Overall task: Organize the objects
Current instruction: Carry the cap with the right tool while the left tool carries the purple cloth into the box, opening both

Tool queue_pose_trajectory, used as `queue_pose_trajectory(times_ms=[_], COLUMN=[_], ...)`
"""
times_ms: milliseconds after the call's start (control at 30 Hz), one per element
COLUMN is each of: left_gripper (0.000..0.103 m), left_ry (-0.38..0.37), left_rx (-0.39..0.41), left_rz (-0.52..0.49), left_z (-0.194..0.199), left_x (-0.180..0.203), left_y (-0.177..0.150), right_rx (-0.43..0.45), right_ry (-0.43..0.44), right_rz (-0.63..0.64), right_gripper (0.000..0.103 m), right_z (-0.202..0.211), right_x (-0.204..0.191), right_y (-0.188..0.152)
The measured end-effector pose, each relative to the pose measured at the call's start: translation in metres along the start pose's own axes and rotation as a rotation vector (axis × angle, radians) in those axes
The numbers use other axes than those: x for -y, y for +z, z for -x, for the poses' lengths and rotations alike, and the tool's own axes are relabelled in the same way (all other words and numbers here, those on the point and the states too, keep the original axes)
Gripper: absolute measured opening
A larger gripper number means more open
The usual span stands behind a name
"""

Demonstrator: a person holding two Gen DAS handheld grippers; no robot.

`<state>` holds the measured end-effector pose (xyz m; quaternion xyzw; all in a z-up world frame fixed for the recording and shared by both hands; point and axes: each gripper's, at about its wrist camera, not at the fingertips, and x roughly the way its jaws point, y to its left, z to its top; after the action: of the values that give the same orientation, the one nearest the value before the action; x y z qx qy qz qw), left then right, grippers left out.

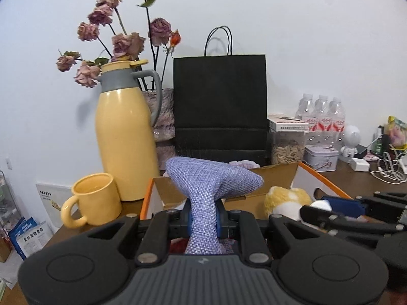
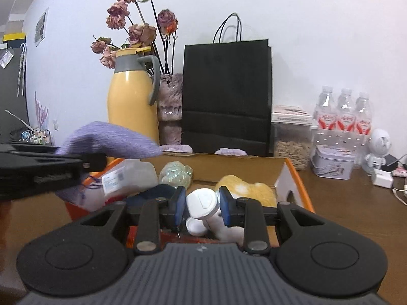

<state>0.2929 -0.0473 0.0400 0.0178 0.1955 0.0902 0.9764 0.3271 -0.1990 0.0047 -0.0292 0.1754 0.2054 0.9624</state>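
Claws over the orange-edged box (image 2: 292, 175) on the worktop (image 2: 343, 203).
Left claw (image 1: 204, 219) pinches a lilac knit cloth (image 1: 211, 180); right claw (image 2: 202, 204) pinches a white plastic piece (image 2: 202, 202) near a plush (image 2: 251, 190). Labels too blurred to read.

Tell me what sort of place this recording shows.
Most likely a lived-in home, at a cluttered wooden table against a white wall. The signs: a yellow thermos jug with a matching mug, dried roses in a vase, and a pack of water bottles.
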Motion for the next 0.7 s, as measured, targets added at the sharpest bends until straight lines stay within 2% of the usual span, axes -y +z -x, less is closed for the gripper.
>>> queue_pose_trajectory(times_ms=[67, 200, 467, 500, 533, 567, 600, 633, 667, 700], left_gripper=[0.014, 0.014, 0.017, 0.021, 0.023, 0.028, 0.051, 0.064, 0.082, 0.089], left_ry=[0.011, -0.021, -0.049, -0.051, -0.051, -0.051, -0.047, -0.044, -0.045, -0.050], left_rx=[-0.025, -0.056, -0.056, -0.055, -0.054, -0.053, -0.059, -0.067, -0.066, -0.059], left_rz=[0.001, 0.009, 0.000, -0.001, -0.006, -0.011, -0.012, -0.008, 0.003, 0.017], left_z=[-0.017, -0.041, -0.063, -0.065, -0.067, -0.069, -0.071, -0.073, -0.075, -0.075], left_x=[0.003, -0.001, -0.004, -0.005, -0.006, -0.006, -0.007, -0.008, -0.010, -0.013], left_y=[0.000, -0.004, 0.005, 0.006, 0.007, 0.007, 0.008, 0.009, 0.009, 0.009], right_rx=[-0.006, -0.018, -0.040, -0.046, -0.051, -0.053, -0.054, -0.052, -0.046, -0.039], right_ry=[-0.001, 0.004, 0.002, -0.001, -0.005, -0.012, -0.021, -0.033, -0.046, -0.052], right_rz=[0.005, 0.028, 0.049, 0.051, 0.056, 0.059, 0.063, 0.068, 0.076, 0.081], right_gripper=[0.029, 0.029, 0.030, 0.031, 0.037, 0.052, 0.061, 0.078, 0.090, 0.093], right_z=[-0.012, -0.033, -0.058, -0.060, -0.063, -0.065, -0.066, -0.066, -0.066, -0.065], right_x=[0.000, 0.004, 0.010, 0.009, 0.009, 0.010, 0.010, 0.010, 0.010, 0.010], right_y=[0.001, 0.003, 0.003, 0.002, 0.002, 0.001, 0.001, 0.000, 0.001, 0.002])
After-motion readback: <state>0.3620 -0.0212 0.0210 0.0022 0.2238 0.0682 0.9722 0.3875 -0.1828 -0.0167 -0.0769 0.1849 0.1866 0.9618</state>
